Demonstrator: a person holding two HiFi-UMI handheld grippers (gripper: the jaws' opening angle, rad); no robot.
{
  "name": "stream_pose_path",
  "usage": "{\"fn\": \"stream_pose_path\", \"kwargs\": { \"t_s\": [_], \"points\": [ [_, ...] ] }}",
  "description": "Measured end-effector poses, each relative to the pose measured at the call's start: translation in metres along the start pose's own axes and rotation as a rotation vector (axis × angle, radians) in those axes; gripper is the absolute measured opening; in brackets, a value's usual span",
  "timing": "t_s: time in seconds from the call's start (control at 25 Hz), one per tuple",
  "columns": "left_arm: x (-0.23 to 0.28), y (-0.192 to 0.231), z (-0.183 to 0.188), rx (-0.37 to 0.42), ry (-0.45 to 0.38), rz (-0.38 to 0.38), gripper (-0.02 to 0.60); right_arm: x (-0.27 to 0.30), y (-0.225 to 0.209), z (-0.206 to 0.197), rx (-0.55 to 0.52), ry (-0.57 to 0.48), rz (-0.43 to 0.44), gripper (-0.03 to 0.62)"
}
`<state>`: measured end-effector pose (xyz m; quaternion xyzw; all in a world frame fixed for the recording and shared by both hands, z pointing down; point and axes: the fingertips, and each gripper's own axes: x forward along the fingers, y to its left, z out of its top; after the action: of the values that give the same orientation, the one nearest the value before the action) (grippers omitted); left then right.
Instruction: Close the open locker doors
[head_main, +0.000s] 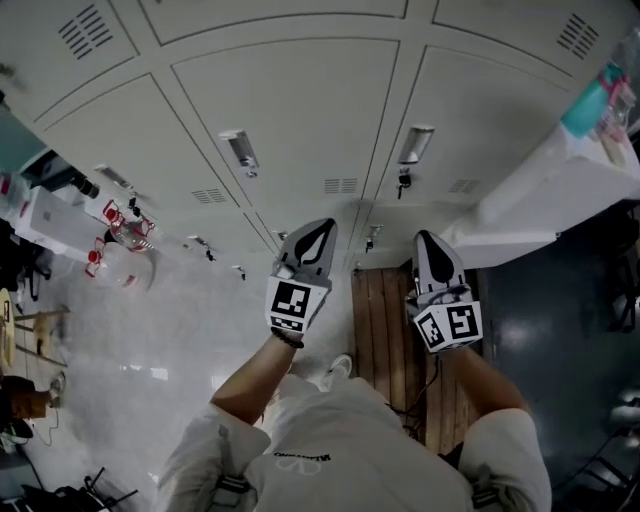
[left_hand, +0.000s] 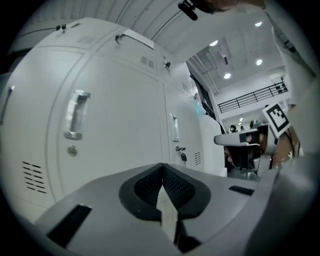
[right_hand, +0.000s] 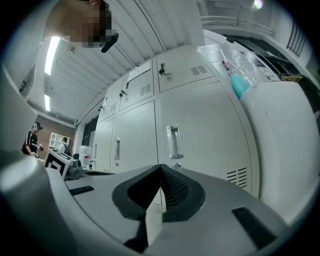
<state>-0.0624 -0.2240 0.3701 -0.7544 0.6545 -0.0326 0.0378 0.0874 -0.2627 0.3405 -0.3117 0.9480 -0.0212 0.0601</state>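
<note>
A bank of white lockers (head_main: 290, 110) fills the head view, and every door I see lies flush. Two upper doors carry metal handles (head_main: 240, 150) (head_main: 415, 143); a key hangs under the right one. My left gripper (head_main: 318, 238) and right gripper (head_main: 425, 242) point at the lockers side by side, a short way off. Both are shut with nothing between the jaws. In the left gripper view, my left gripper (left_hand: 162, 172) faces a door handle (left_hand: 76, 115). In the right gripper view, my right gripper (right_hand: 160, 172) faces another handle (right_hand: 173, 141).
A white box-like unit (head_main: 545, 195) with a teal object (head_main: 590, 100) on top stands against the lockers on the right. A wooden platform (head_main: 390, 330) lies under my right side. Bottles and clutter (head_main: 115, 235) sit at the left on the speckled floor.
</note>
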Motion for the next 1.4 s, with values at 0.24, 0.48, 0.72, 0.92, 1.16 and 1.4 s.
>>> {"fn": "stream_pose_path", "kwargs": {
  "t_s": [0.24, 0.48, 0.72, 0.92, 1.16, 1.4],
  "points": [
    [-0.127, 0.066, 0.035, -0.014, -0.029, 0.146, 0.003, -0.005, 0.043, 0.039, 0.014, -0.073, 0.025, 0.010],
    [-0.231, 0.130, 0.063, -0.042, -0.063, 0.281, 0.003, -0.018, 0.087, 0.060, 0.009, -0.095, -0.012, 0.009],
    [-0.288, 0.163, 0.069, -0.030, -0.090, 0.316, 0.003, -0.027, 0.133, 0.078, -0.017, -0.127, -0.020, 0.009],
    [-0.311, 0.175, 0.066, -0.051, -0.109, 0.320, 0.003, -0.025, 0.173, 0.079, -0.022, -0.128, 0.009, 0.009],
    [-0.319, 0.179, 0.068, -0.072, -0.118, 0.313, 0.003, -0.023, 0.192, 0.076, -0.032, -0.102, 0.018, 0.009],
    [-0.311, 0.177, 0.071, -0.064, -0.134, 0.287, 0.003, -0.023, 0.192, 0.078, -0.048, -0.094, 0.012, 0.009]
  ]
}}
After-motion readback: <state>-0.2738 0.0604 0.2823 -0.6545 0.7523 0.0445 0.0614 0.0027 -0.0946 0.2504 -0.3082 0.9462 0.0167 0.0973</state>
